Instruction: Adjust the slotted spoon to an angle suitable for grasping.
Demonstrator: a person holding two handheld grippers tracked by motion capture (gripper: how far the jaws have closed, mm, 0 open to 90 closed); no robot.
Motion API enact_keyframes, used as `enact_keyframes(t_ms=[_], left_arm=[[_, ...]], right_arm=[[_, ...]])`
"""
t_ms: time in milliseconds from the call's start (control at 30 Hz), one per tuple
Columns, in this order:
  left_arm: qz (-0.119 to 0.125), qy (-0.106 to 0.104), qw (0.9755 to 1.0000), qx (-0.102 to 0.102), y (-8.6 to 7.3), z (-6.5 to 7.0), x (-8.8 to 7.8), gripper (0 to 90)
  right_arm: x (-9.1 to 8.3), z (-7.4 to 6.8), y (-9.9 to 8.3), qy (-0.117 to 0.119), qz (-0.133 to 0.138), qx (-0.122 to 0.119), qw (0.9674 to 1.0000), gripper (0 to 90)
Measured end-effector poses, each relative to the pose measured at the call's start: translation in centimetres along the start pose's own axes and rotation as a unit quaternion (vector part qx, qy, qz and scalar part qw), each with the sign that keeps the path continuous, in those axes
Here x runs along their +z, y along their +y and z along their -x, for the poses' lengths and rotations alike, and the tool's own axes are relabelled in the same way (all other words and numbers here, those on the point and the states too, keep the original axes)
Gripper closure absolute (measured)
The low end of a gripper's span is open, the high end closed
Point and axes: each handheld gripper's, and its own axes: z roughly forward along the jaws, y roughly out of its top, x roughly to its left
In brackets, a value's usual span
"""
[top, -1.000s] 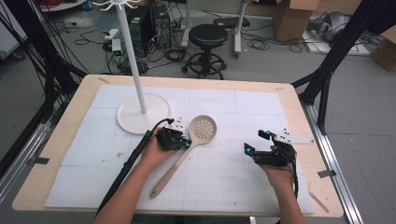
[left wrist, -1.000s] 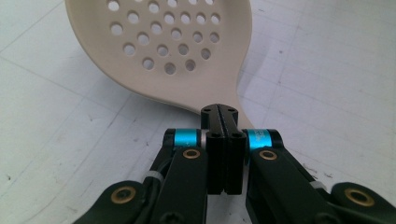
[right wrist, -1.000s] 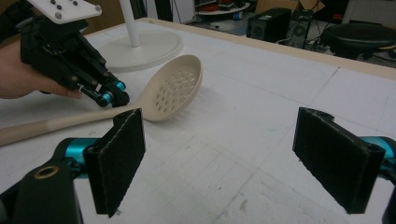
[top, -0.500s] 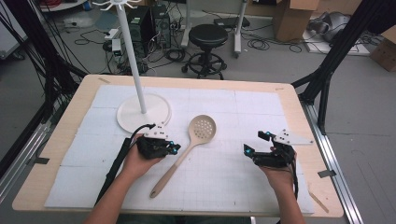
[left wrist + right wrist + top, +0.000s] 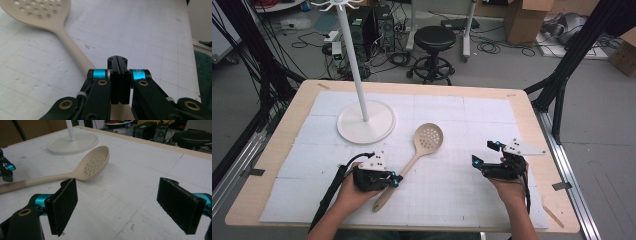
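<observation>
The slotted spoon (image 5: 414,157) lay flat on the counter (image 5: 522,107), its perforated bowl pointing toward the white stand base (image 5: 365,122) and its handle running back toward the person. The left hand-held gripper (image 5: 393,180) sat just beside the lower handle, jaws pressed together on nothing, with the handle passing beneath or beside its tips (the left gripper view could not settle whether they touched). The right hand-held gripper (image 5: 484,156) waited well to the other side of the spoon, jaws spread wide and empty, aimed at the bowl.

The main risk was judged to be a nudge: closed jaws brought against the thin handle would likely push or spin the spoon rather than take it, swinging the bowl toward the stand base. Opening them that low could also scrape the white mat (image 5: 492,125). A grip near the handle's end would probably let the heavier bowl droop and twist out. If the right one closed on the rounded bowl, its pads might slide off.
</observation>
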Motion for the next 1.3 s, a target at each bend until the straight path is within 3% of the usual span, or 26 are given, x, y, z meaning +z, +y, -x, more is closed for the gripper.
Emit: enact_keyframes(t_ms=[67,167,300,500,633,767,900,1033,1133,1167,1267,1300], left_arm=[[-0.020,0.002,0.9998,0.004,-0.4,0.2,0.6,89.8],[-0.014,-0.005,0.9999,-0.001,-0.5,0.0,0.6,89.8],[-0.020,0.006,0.9998,0.002,-0.6,-0.3,0.1,89.8],[-0.033,0.043,0.9985,-0.003,-1.1,-1.5,-1.3,89.8],[-0.024,0.070,0.9971,-0.019,-1.4,-2.7,-2.5,89.7],[-0.022,0.082,0.9960,-0.026,-1.5,-3.2,-2.9,89.8],[-0.012,0.085,0.9957,-0.035,-1.2,-3.4,-2.6,89.6],[-0.002,0.085,0.9960,-0.029,0.2,-3.4,-2.0,88.5],[0.005,0.088,0.9955,-0.035,1.2,-3.9,-1.2,86.6],[0.002,0.096,0.9945,-0.040,1.5,-4.1,-0.7,77.6],[-0.006,0.106,0.9931,-0.051,1.8,-4.5,0.2,70.0],[-0.019,0.117,0.9912,-0.059,1.9,-4.6,0.6,66.8]], right_arm=[[0.0,-0.1,0.0,0.001,-0.002,0.000,1.0000,15.8],[0.0,-0.1,0.0,0.001,-0.003,-0.001,1.0000,15.8],[0.1,-0.1,-0.1,0.000,-0.005,-0.003,1.0000,15.7],[0.2,-0.1,-0.1,0.000,-0.006,-0.003,1.0000,15.8],[0.2,-0.1,-0.2,0.000,-0.008,-0.001,1.0000,15.8],[0.2,-0.1,-0.2,0.000,-0.008,-0.003,1.0000,15.8],[0.2,-0.1,-0.2,-0.001,-0.008,-0.003,1.0000,15.8],[0.3,-0.1,-0.2,-0.001,-0.008,-0.003,1.0000,15.8],[0.2,-0.1,-0.2,-0.001,-0.008,-0.004,1.0000,15.7],[0.2,-0.1,-0.2,0.000,-0.008,-0.002,1.0000,15.8],[0.1,0.0,-0.2,0.000,-0.006,-0.001,1.0000,15.7],[0.1,0.0,-0.2,0.000,-0.005,0.000,1.0000,15.7]])
